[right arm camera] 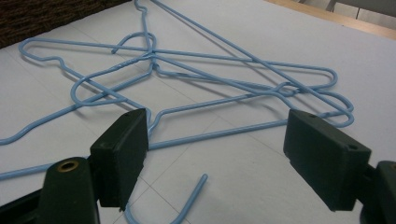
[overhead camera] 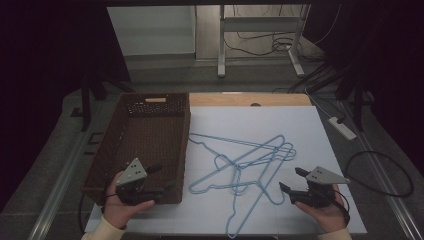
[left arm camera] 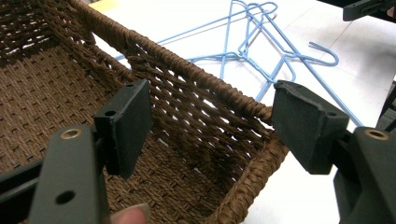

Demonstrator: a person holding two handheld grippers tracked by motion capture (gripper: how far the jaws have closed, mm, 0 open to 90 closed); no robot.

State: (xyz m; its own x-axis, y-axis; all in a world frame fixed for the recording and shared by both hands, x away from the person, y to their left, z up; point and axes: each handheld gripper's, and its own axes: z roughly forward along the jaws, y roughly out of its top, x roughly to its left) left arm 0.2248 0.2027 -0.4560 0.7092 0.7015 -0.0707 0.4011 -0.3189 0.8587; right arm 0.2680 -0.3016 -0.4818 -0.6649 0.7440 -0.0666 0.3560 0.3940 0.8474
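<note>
A white sheet [overhead camera: 300, 130] covers the table, leaving a bare strip of wood [overhead camera: 250, 99] along the far edge. A tangle of blue wire hangers [overhead camera: 240, 170] lies at the middle of the sheet, one hook reaching the near edge. A brown woven basket [overhead camera: 107, 165] stands at the left edge. The left gripper [overhead camera: 159, 179], over the basket's near right corner, has its jaws spread with nothing between. The right gripper [overhead camera: 292, 180], near the right near corner beside the hangers, is likewise spread and empty. Beyond the table lie a grey floor, metal table legs [overhead camera: 221, 50], cables and a power strip [overhead camera: 342, 128] in a dim room.
</note>
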